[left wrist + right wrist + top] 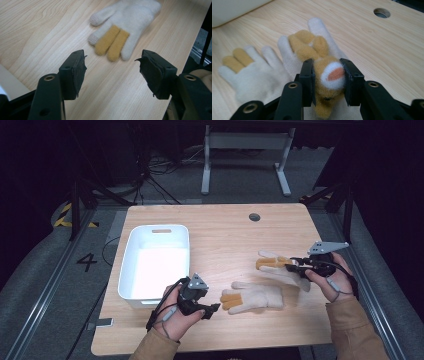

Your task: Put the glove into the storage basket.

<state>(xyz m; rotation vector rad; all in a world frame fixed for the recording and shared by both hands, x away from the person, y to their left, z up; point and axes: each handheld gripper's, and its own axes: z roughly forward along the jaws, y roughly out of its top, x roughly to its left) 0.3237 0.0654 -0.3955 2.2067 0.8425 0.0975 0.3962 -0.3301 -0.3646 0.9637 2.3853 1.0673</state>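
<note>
- Left gripper (216, 308) sits near the bench's (225, 227) front edge, fingers (76, 72) spread with bare wood between them.
- Just at its 3 o'clock, a cream glove (255, 296) lies flat, yellow fingertips towards that gripper.
- Right gripper (291, 264), towards 2 o'clock from the flat glove, pinches a second glove (280, 269) at its orange-and-white patch; its far part droops to the bench.
- A white bin (131, 265) stands at the left gripper's 11 o'clock.
</note>
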